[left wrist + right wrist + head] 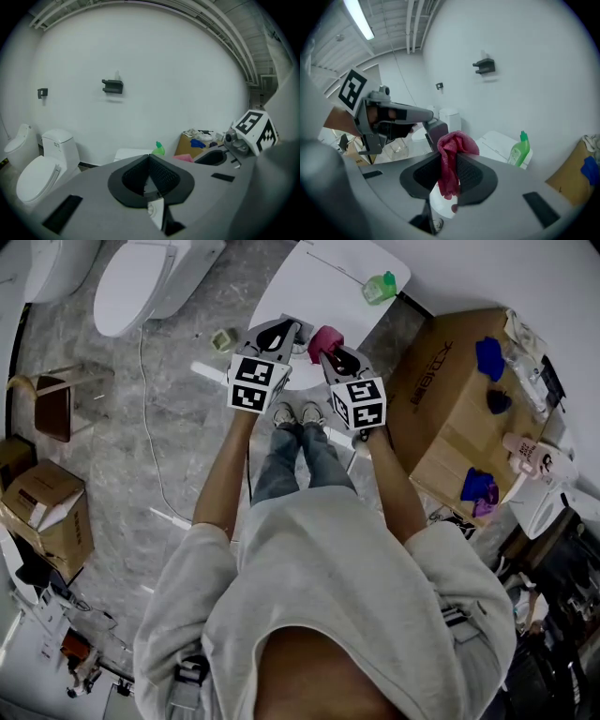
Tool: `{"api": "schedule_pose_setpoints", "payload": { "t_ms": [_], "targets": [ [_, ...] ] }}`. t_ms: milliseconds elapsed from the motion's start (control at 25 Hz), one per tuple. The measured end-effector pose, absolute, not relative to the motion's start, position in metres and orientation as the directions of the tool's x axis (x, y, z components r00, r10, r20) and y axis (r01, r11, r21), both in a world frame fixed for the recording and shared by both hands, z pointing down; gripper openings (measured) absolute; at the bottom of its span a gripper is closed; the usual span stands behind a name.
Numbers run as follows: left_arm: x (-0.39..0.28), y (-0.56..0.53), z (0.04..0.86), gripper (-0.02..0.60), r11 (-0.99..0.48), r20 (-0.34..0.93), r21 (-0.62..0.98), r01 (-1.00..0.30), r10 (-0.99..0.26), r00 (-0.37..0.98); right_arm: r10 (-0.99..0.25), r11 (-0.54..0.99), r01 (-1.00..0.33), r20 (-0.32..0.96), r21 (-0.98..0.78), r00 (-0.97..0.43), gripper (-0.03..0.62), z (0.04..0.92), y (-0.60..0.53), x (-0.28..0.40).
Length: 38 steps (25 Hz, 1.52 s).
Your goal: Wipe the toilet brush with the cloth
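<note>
My right gripper [450, 161] is shut on a pink-red cloth [457, 143], which bunches above the jaws and hangs down between them. In the head view the cloth [325, 337] sticks out of the right gripper [330, 352] in front of the person's feet. My left gripper [279, 334] is held close beside it on the left. Its black pads [161, 173] meet in a closed V on the left gripper [149, 161], with only a small white sliver showing low in the gap. I cannot make out a toilet brush in any view.
A white table [328, 277] with a green bottle [380, 285] stands just ahead. A cardboard box [450, 381] holding blue items is on the right. Toilets [141, 277] stand at the far left. A white rod [208, 372] and a cable [145, 409] lie on the floor.
</note>
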<state>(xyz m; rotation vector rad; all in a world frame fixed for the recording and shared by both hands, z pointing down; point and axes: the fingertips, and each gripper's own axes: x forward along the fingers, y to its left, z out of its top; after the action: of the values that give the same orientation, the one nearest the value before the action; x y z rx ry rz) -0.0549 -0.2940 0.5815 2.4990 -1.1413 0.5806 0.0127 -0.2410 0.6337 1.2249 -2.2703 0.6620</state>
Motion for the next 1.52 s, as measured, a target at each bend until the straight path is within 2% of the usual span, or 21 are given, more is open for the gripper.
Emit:
{"api": "schedule_pose_setpoints", "payload": {
  "t_ms": [440,640,1000,1520],
  "targets": [
    [-0.051,-0.290,0.583,0.019,-0.623,0.489,0.131,-0.771,-0.636,0.597,-0.718,0.519,-0.854,0.518,-0.046,-0.464,0.101,0.578,-0.280,0.024],
    [-0.051,-0.291,0.582,0.020,-0.619,0.486,0.132,-0.774,-0.640,0.595,-0.700,0.563,-0.826,0.511,-0.033,-0.498,0.101,0.572,-0.288,0.012],
    [-0.054,-0.294,0.582,0.019,-0.609,0.483,0.136,-0.781,-0.648,0.589,-0.622,0.570,-0.803,0.548,-0.173,-0.559,0.100,0.607,-0.286,0.002],
    [-0.058,-0.293,0.582,0.020,-0.598,0.481,0.135,-0.790,-0.657,0.580,-0.589,0.562,-0.800,0.577,-0.210,-0.565,0.100,0.633,-0.292,0.000]
  ]
}}
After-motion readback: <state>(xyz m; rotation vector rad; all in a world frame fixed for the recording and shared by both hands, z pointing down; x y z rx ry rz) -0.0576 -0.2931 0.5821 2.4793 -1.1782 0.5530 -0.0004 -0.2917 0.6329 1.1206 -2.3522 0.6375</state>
